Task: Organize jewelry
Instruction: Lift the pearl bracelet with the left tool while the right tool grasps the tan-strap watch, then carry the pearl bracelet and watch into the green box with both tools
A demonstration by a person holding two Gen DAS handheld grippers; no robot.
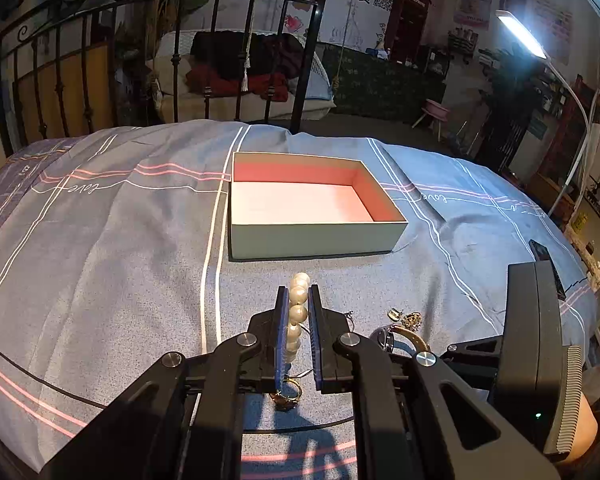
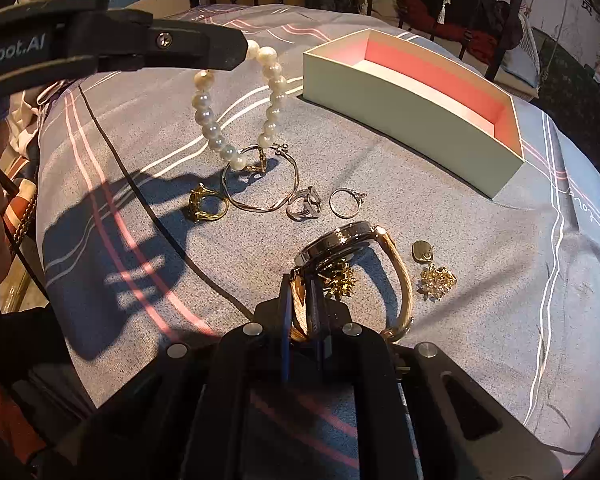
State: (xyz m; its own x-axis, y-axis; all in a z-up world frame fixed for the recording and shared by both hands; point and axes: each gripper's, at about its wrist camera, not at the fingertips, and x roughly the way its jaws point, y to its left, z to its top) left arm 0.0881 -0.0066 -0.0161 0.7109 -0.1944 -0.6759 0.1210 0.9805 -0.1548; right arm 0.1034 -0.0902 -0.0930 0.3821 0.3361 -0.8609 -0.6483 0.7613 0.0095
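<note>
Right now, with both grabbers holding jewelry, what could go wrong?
1. The pearl bracelet hangs from the left gripper, and its low end sits at the thin silver bangle. Lifting might snag and drag the bangle.
2. The right gripper pinches only the watch strap, so the heavy face may swing or slip.
3. The gold brooch lies against the watch and could get knocked.
</note>
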